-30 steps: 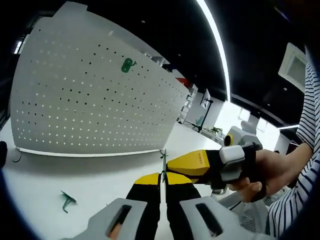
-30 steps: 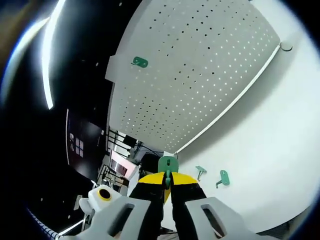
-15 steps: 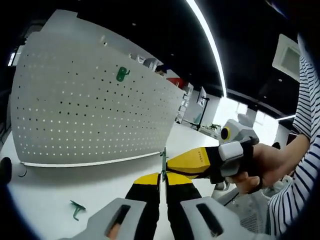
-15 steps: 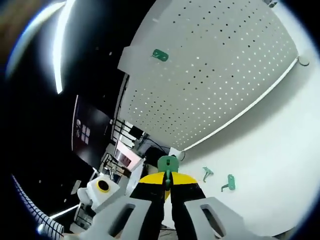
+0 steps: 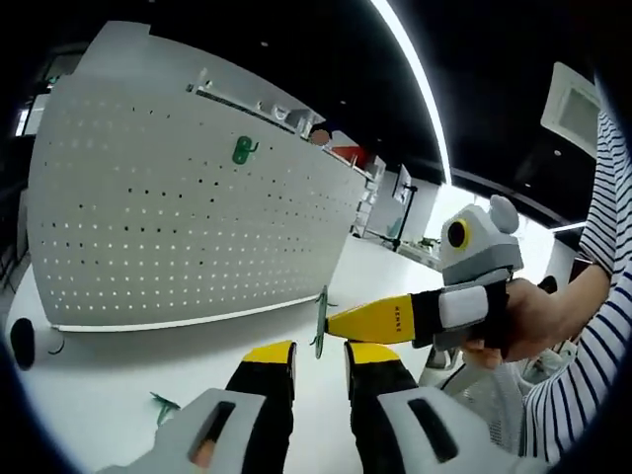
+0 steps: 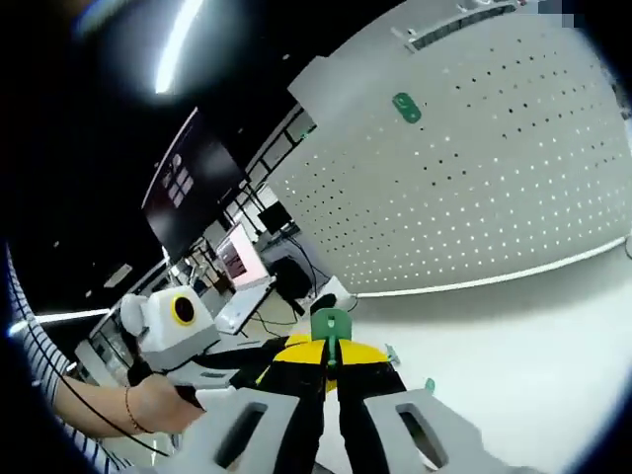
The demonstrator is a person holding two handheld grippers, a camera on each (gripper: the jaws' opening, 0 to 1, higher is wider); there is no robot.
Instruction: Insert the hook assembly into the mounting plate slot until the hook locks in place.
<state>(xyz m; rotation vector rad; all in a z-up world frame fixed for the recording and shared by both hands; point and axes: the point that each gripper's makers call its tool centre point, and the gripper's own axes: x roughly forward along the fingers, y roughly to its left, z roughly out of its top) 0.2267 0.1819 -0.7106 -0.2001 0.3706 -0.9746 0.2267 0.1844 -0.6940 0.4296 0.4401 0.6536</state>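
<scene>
Hook (image 6: 331, 326) pinched in R tool (image 6: 331, 357); L tool (image 5: 319, 354) spread, pegboard (image 5: 178, 217) well apart.

Setting: an office-type laboratory or test workspace. Indicators: a white worktop (image 5: 118, 365) carrying an upright white perforated panel (image 5: 168, 227), a dark ceiling with a linear light strip (image 5: 415, 79), and desks with computer monitors (image 6: 237, 262) in the background beyond the panel's edge.

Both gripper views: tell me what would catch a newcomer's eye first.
The big white pegboard stands upright on the white table, with one green hook mounted high on it. In front of it, the right tool is shut on a green hook piece, while the left tool stands open just beside it.
</scene>
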